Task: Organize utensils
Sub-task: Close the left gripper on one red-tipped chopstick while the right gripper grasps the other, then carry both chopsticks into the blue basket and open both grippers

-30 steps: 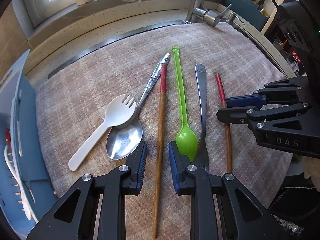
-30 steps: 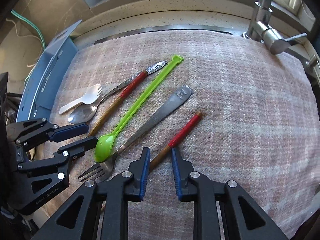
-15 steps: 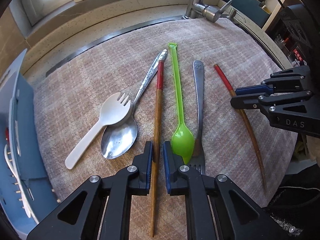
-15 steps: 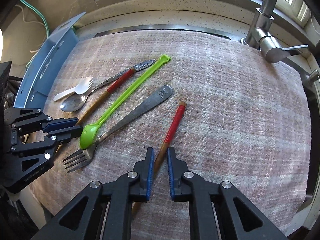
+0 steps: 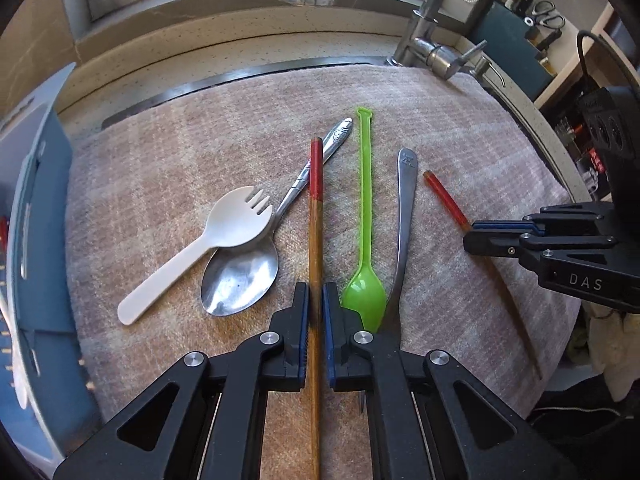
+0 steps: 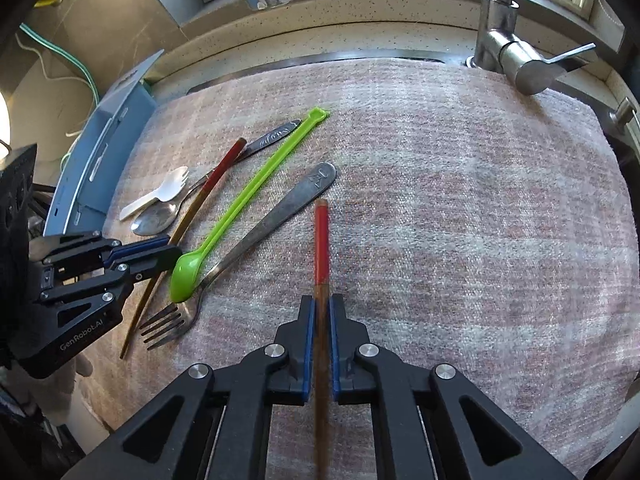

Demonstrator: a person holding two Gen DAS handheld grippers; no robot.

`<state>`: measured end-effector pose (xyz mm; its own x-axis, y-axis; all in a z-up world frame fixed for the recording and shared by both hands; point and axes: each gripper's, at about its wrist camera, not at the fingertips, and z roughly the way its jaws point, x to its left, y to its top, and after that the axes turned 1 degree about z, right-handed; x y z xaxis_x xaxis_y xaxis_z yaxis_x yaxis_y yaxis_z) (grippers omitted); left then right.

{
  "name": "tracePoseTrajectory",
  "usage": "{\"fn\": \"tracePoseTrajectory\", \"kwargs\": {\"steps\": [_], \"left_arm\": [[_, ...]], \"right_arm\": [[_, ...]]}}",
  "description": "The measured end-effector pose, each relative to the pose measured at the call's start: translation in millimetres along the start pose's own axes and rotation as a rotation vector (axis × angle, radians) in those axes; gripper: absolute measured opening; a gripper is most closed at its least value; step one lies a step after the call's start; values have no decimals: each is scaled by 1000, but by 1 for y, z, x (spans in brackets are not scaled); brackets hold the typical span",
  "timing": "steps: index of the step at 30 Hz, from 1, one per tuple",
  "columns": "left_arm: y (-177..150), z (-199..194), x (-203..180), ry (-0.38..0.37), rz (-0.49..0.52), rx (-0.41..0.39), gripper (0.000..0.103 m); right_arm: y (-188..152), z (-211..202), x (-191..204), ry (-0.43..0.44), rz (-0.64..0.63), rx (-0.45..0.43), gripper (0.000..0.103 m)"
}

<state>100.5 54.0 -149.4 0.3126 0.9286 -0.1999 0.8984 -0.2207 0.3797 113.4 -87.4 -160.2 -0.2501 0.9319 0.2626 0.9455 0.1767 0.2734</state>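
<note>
The left tongs [image 5: 316, 304] are clenched on a red-tipped wooden chopstick [image 5: 315, 216], blue pads pressed to its shaft; the right tongs [image 6: 321, 316] are likewise clamped on the second chopstick [image 6: 321, 240]; both sticks lie along the checked cloth [image 6: 460, 220] covering the surface; between them rest a green plastic spoon [image 5: 365, 240] and a steel fork [image 5: 405, 208]; left of the first chopstick, a white spork [image 5: 216, 240] overlaps a metal spoon [image 5: 240, 280].
</note>
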Motion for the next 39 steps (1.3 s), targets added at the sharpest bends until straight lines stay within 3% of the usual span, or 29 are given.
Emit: {"fn": "tracePoseTrajectory", "kwargs": {"steps": [10, 18, 31, 39], "left_arm": [[-22, -22, 19, -74, -172, -84, 6], [-16, -59, 34, -51, -183, -167, 6], [-17, -115, 106, 98, -266, -266, 6], [-27, -126, 158, 171, -346, -279, 6]], "right_arm": [[3, -8, -13, 77, 89, -26, 6], [22, -49, 6, 125, 35, -114, 6], [93, -55, 119, 269, -136, -194, 6], [122, -24, 190, 333, -180, -159, 6]]}}
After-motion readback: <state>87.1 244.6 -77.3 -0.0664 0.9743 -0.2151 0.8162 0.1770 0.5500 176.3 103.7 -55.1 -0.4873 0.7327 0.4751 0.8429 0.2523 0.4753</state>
